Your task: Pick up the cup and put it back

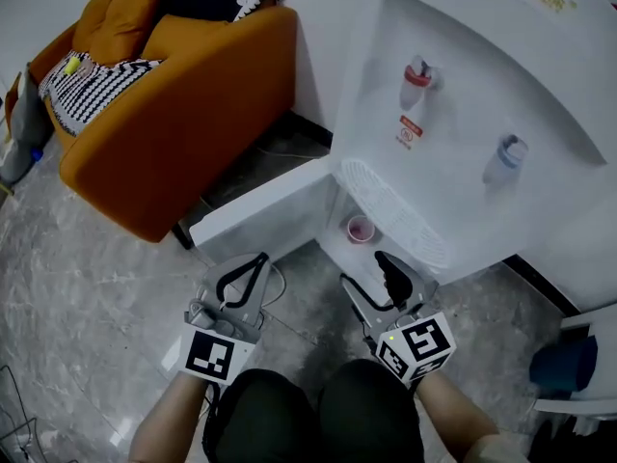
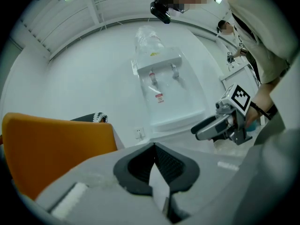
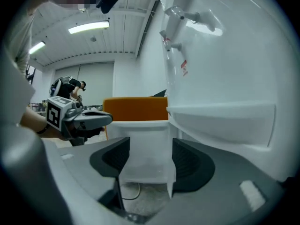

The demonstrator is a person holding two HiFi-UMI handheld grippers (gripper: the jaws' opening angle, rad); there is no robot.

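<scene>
A small pink cup (image 1: 360, 229) stands inside the open lower compartment of the white water dispenser (image 1: 463, 114), under its drip grille (image 1: 395, 210). My right gripper (image 1: 374, 270) is low in front of that compartment, a little short of the cup, jaws open with nothing between them. In the right gripper view the pads (image 3: 117, 157) frame the white open cabinet door (image 3: 146, 144); the cup does not show there. My left gripper (image 1: 260, 258) hangs to the left by the door (image 1: 260, 210), its pads (image 2: 165, 162) pressed together and empty.
An orange sofa (image 1: 164, 114) with black-and-white cushions stands at the left. A thin cable (image 1: 278, 287) lies on the marble floor between the grippers. Red (image 1: 416, 75) and blue (image 1: 508, 154) taps jut out above. A blue object (image 1: 564, 365) sits at the right edge.
</scene>
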